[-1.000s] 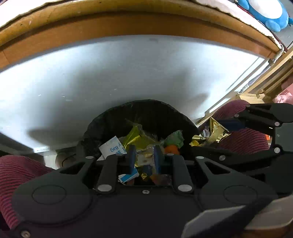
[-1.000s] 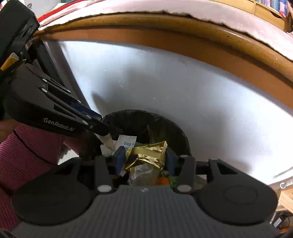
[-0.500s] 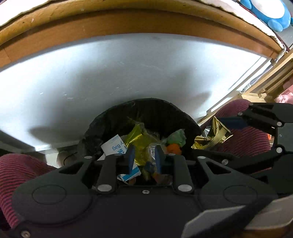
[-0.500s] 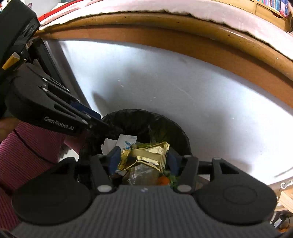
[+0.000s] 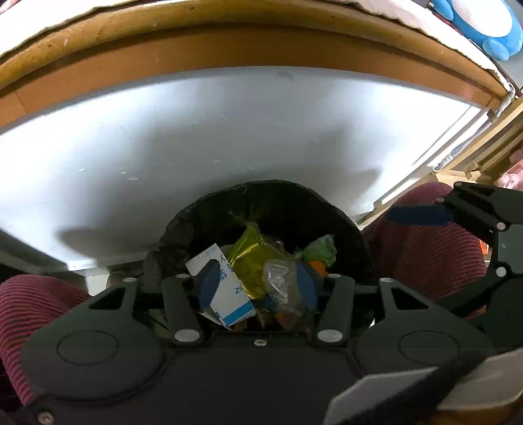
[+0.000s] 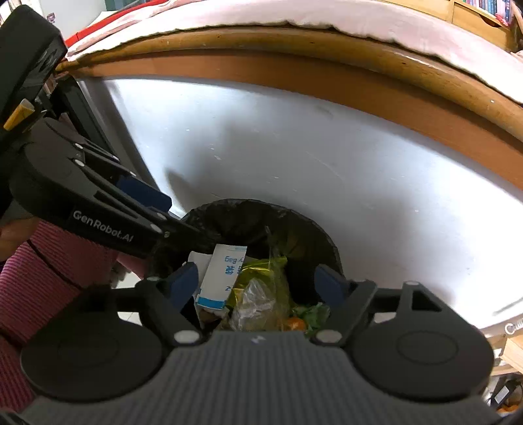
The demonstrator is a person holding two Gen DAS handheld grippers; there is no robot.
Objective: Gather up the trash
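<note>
A black-lined trash bin (image 5: pixel 268 202) stands on the floor against a white panel. It holds a white-and-blue packet (image 5: pixel 228 294), a gold wrapper (image 5: pixel 251 258), clear plastic (image 5: pixel 281 278), a green wrapper (image 5: pixel 322 248) and something orange (image 5: pixel 318 268). My left gripper (image 5: pixel 257 284) hangs open just above the bin with nothing gripped. My right gripper (image 6: pixel 256 286) is open wide over the same bin (image 6: pixel 248 212) and empty. Below it lie the gold wrapper (image 6: pixel 258 271), the packet (image 6: pixel 222 278) and the clear plastic (image 6: pixel 255 307).
A white panel (image 5: pixel 228 137) under a wooden bed rail (image 5: pixel 228 42) rises behind the bin. A person's striped maroon legs (image 5: pixel 425 255) flank the bin on both sides. A blue plush toy (image 5: pixel 483 23) lies on the bed. Wooden furniture (image 5: pixel 474 153) stands at right.
My right gripper opened and the gold wrapper dropped from it into the bin. My left gripper's fingers also spread apart and hold nothing.
</note>
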